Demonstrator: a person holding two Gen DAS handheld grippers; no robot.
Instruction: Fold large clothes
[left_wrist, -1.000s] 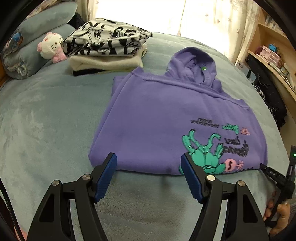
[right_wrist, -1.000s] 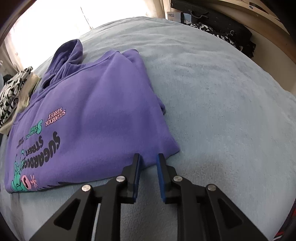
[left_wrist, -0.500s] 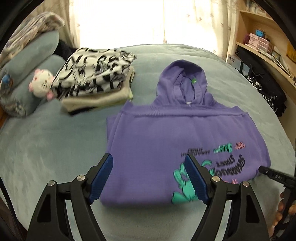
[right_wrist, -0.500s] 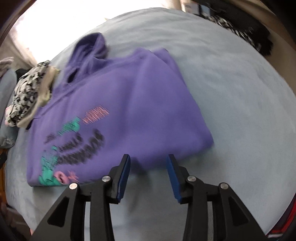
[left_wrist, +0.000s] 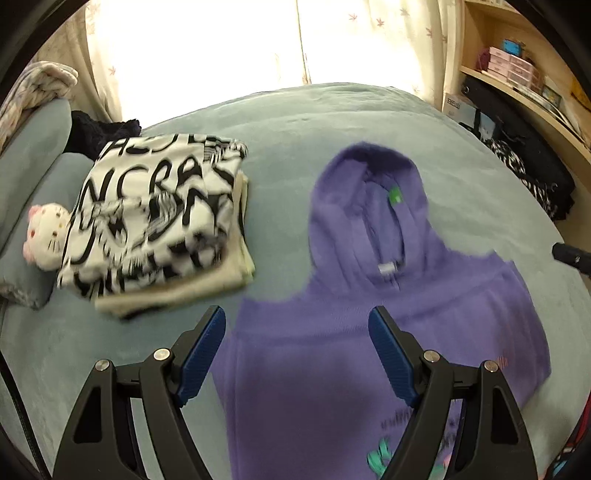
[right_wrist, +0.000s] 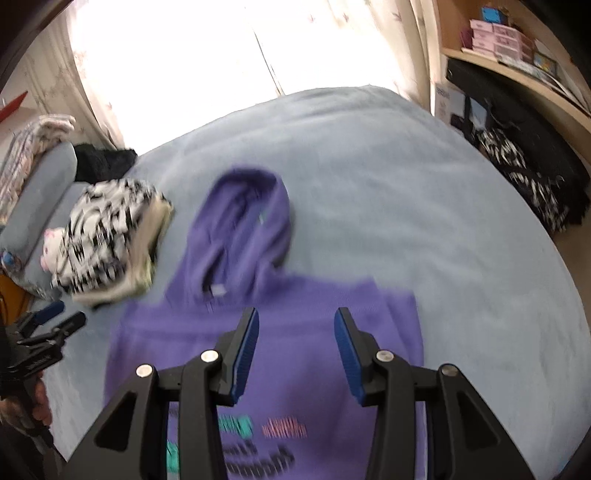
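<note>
One hoodie, purple, lies flat on the bed. Its hood points toward the window and its printed front faces up. I see the body folded into a rough rectangle, with no sleeves sticking out.

Two grippers in play. My left gripper hangs over the hoodie's left shoulder edge, jaws wide apart, nothing between the pads, and no cloth touching them. My right gripper hangs over the chest, just below the neck. Its jaws are apart by a moderate gap, with nothing clamped. In the right view, the left gripper shows at the far left edge, held in a hand. In the left view, only a black tip of the right one shows at the right edge.

One stack of folded clothes sits left of the hoodie, apart from it. The top piece is black-and-white print, with at least one cream piece below; I cannot count further layers. One plush cat, white with pink ears, leans against the stack's left side. Two grey pillows lie beyond it, with one dark garment behind the stack. A shelf on the right carries several pink boxes, too blurred to count.
</note>
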